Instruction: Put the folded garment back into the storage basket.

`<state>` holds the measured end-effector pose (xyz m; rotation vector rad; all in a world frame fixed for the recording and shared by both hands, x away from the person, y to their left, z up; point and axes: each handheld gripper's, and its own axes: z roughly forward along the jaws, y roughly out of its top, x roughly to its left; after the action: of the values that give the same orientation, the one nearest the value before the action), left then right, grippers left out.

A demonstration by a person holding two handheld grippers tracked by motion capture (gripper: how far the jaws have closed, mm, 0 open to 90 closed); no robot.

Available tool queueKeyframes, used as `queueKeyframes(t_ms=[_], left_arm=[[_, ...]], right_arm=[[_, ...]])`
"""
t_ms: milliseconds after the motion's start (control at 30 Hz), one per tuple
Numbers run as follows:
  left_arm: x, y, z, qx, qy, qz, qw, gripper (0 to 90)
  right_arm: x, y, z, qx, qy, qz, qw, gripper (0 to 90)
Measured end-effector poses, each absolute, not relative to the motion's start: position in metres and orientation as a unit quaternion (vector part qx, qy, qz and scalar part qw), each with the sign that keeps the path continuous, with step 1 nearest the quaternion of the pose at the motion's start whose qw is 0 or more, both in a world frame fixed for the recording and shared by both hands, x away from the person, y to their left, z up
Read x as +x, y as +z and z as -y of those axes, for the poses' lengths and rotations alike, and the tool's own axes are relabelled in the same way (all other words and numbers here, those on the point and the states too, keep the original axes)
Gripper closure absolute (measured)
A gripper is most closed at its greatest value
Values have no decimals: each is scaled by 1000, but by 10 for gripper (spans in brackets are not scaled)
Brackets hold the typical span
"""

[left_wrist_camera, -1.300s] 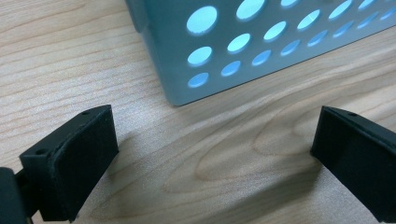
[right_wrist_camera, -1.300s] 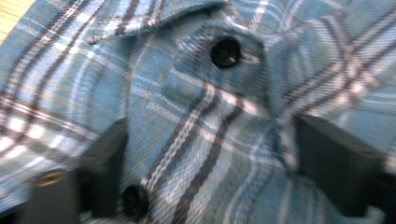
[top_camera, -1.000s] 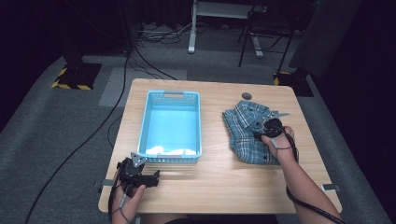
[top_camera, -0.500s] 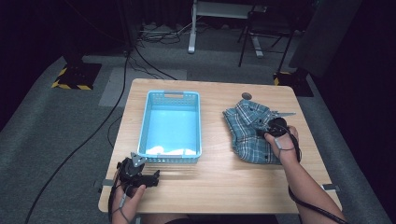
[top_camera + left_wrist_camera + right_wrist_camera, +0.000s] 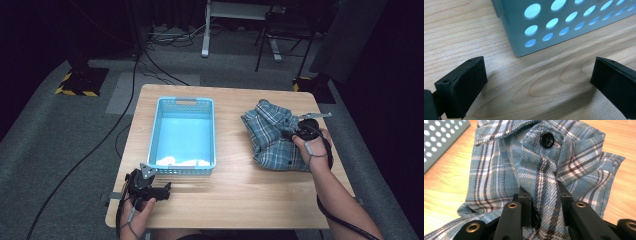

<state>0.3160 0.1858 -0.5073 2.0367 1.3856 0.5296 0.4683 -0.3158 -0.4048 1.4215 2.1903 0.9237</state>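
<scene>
blue basket (image 5: 159,131) holds something white (image 5: 176,161); right gripper (image 5: 543,195) pinches plaid shirt (image 5: 506,167).

We find no readable text, label, brand or number anywhere in these views. The plaid shirt (image 5: 529,165) on the right of the table carries no visible tag or print, and its dark button (image 5: 547,140) is plain. The perforated blue basket (image 5: 156,131) at the table's middle bears no lettering. The only sign-like marking is the yellow-and-black hazard striping (image 5: 75,92) on a dark base on the floor at far left, with another such strip (image 5: 300,84) at far right; neither has words.
</scene>
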Motion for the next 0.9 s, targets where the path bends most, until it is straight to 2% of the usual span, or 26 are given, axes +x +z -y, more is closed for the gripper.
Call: queueKeyframes(t_ms=[900], left_arm=[[316, -507, -186, 770, 200, -524, 305, 2]], right_arm=[[469, -341, 313, 481, 353, -776, 207, 721]])
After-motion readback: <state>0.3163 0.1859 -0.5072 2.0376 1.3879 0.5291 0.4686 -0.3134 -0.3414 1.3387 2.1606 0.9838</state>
